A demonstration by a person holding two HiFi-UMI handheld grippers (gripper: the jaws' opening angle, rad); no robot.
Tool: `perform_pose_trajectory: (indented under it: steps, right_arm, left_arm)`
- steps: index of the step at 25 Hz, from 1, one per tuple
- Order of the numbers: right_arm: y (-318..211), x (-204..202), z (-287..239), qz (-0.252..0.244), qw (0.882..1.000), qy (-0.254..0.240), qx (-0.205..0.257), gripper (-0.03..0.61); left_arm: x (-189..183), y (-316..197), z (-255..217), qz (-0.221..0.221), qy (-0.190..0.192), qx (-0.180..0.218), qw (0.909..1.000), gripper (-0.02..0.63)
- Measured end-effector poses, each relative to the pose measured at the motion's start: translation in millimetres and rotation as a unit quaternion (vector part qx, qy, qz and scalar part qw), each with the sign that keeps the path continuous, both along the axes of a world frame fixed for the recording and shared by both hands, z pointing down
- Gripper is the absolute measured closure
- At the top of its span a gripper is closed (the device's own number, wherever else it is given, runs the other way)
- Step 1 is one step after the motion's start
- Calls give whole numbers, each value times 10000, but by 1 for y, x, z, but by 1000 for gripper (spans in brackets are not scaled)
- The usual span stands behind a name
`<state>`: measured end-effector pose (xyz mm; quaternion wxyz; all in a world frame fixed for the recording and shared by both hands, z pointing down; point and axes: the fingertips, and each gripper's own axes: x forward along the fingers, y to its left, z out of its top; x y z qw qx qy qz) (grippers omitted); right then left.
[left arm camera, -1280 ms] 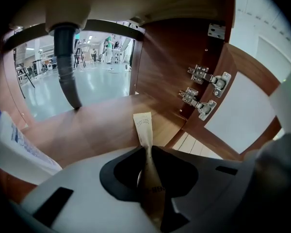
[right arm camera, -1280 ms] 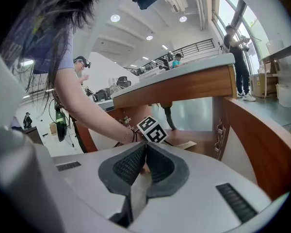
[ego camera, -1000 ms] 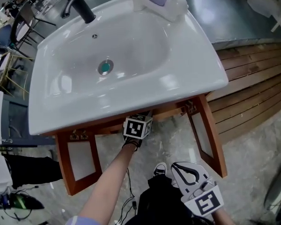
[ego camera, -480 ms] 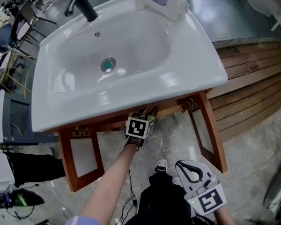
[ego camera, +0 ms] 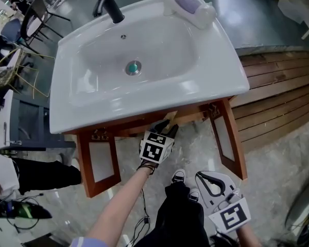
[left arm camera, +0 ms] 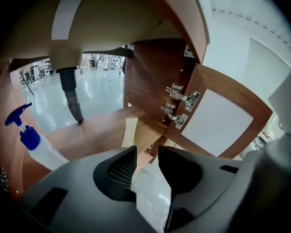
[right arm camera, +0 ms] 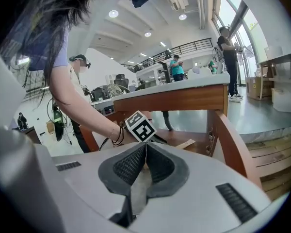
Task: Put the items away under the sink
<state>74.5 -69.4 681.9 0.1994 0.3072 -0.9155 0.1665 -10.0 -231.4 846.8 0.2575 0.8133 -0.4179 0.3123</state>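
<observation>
A white spray bottle (left arm camera: 31, 144) with a blue trigger sits inside the cabinet under the sink, at the left end of the wooden shelf (left arm camera: 87, 130) close to the left wall, apart from the grey drain pipe (left arm camera: 70, 98) that comes down to its right. A pale slip of paper (left arm camera: 129, 131) lies flat on the shelf further right, near the front edge. The left gripper (left arm camera: 146, 152) points into the cabinet opening with its jaws spread and nothing between them, well clear of the bottle. Beside it the right-hand door (left arm camera: 218, 125) stands open on two metal hinges (left arm camera: 182, 98). From above, the left gripper (ego camera: 162, 133) reaches just under the front rim of the white sink (ego camera: 92, 112), between the two open doors (ego camera: 100, 163). The right gripper (ego camera: 206, 181) is held lower and nearer the person, over the floor by a pair of shoes (ego camera: 178, 176); its jaws are pressed together on nothing (right arm camera: 145, 147). On the sink top stand a black faucet (ego camera: 107, 4) and a white soap dish (ego camera: 188, 6). Wooden decking (ego camera: 278, 96) runs along the right.
</observation>
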Motion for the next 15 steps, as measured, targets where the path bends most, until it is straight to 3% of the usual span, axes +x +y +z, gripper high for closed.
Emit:
perform_pose_trajectory:
  steps: [11,15]
  right_arm:
    - [22,-5,-59,-32,9999,73,114,560]
    - [32,-5,-87,-37,9997,134,180,560]
  left_arm:
    - [4,49,-90,258,239,250,9991,474]
    - [5,84,-131,308,528,171,9980,476]
